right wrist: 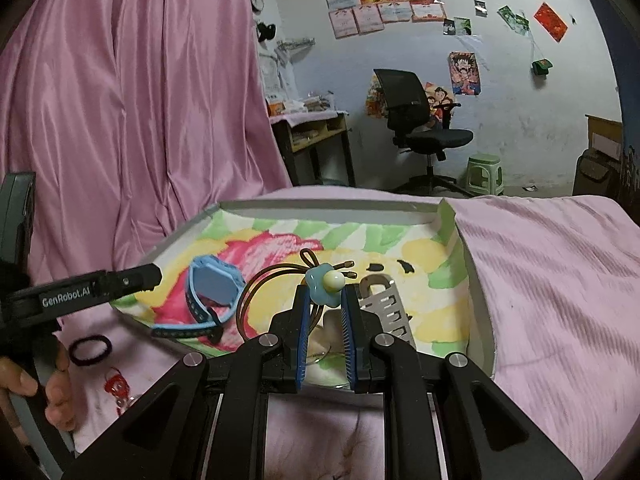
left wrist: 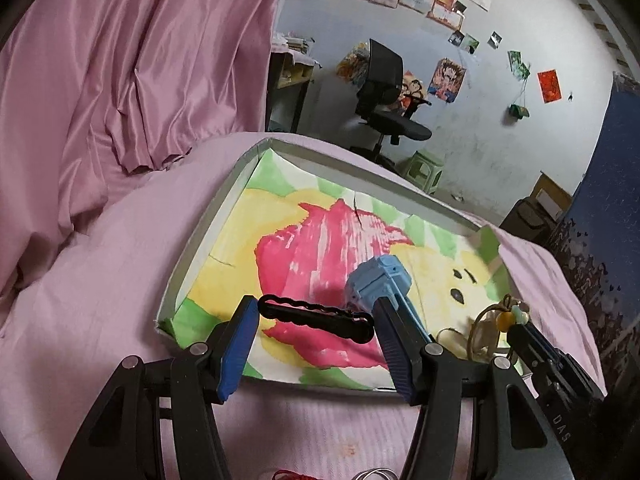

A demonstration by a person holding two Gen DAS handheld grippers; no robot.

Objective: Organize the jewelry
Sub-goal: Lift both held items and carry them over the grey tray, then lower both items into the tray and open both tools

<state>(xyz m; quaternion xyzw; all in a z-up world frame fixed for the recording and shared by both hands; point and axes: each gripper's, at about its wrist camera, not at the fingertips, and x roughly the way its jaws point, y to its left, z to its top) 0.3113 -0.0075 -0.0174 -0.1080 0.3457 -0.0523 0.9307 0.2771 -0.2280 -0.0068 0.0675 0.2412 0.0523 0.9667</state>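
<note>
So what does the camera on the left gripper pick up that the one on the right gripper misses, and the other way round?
Only the left view shows the black wavy hair clip between the left gripper fingers, and the metal rings at the bottom edge.

Only the right view shows the black hair tie and the red trinket on the pink cloth, plus the grey comb-like clip in the tray.

Both show the painted tray, the blue watch lying in it, and the right gripper shut on the brown hair tie with a blue flower.

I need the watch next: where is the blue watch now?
The blue watch lies inside the painted tray, left of the flower hair tie in the right wrist view.
</note>
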